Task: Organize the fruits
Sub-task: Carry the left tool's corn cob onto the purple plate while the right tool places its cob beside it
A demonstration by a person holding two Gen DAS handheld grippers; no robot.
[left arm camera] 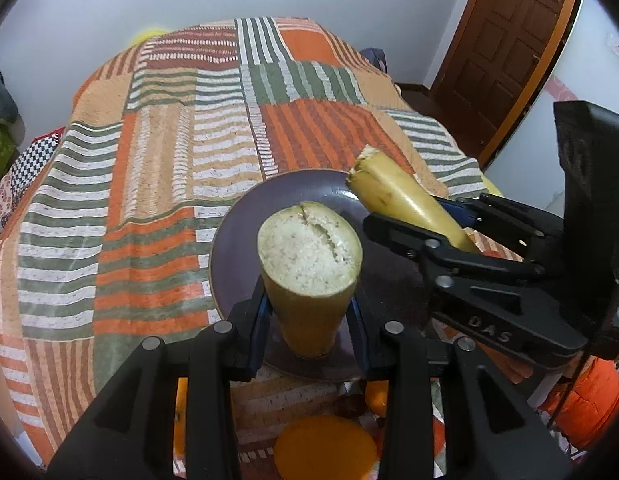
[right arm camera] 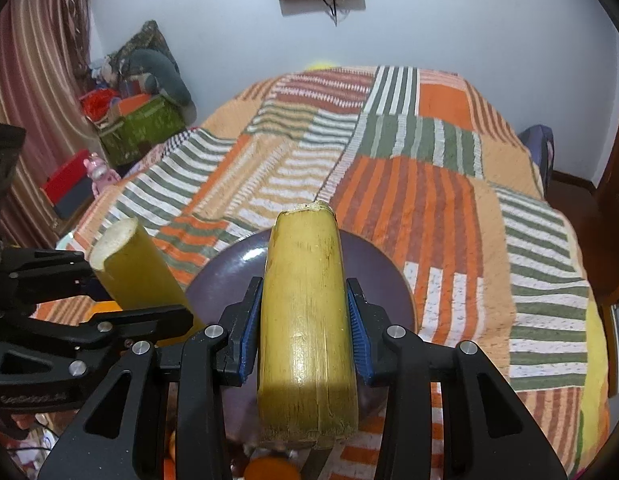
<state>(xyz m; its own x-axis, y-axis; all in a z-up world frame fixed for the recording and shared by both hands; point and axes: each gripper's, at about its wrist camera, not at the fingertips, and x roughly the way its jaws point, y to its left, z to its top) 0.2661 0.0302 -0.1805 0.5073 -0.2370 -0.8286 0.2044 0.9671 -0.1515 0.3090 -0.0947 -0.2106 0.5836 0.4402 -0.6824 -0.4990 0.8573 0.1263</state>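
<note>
Yellow-green sugarcane piece (left arm camera: pixel 309 280) pinched by left gripper (left arm camera: pixel 309 320), second sugarcane piece (right arm camera: pixel 309 312) pinched by right gripper (right arm camera: pixel 305 320), both above purple plate (left arm camera: pixel 285 196). Probably placing step. Next: lower toward 12 o'clock, spread fingers gently.

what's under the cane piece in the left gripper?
The purple plate lies below the cane piece held in the left gripper. The cane and the gripper hide the plate's middle, so whether anything lies there cannot be seen.

Both grippers (left arm camera: pixel 309 320) (right arm camera: pixel 305 328) clamped, side by side
</note>
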